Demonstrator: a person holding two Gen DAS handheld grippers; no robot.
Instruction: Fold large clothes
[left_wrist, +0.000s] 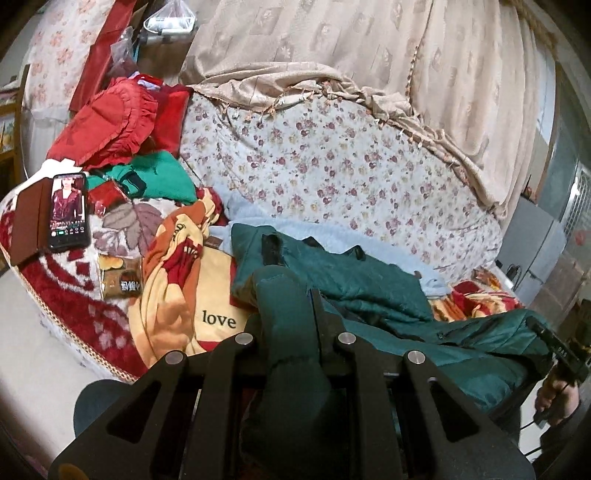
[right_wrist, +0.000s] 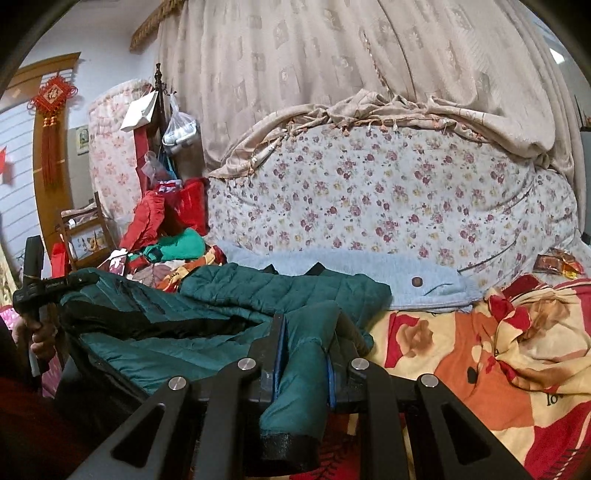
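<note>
Left gripper (left_wrist: 291, 295) jaws clamped on one sleeve of the teal quilted padded jacket (left_wrist: 369, 284), lying crumpled centre-frame on the bed's patterned fleece blanket (left_wrist: 173, 295), right gripper (right_wrist: 308, 321) jaws clamped on the other sleeve; folding judged barely begun.

A beige patterned curtain (right_wrist: 332, 66) hangs behind the floral quilt (right_wrist: 369, 214), beside a wooden door frame (right_wrist: 40, 147).

The jacket (right_wrist: 236, 295) is quilted cloth with a slight sheen; the blanket (right_wrist: 461, 354) fleecy and matt; the tongs (left_wrist: 291, 314) matt black plastic.
</note>
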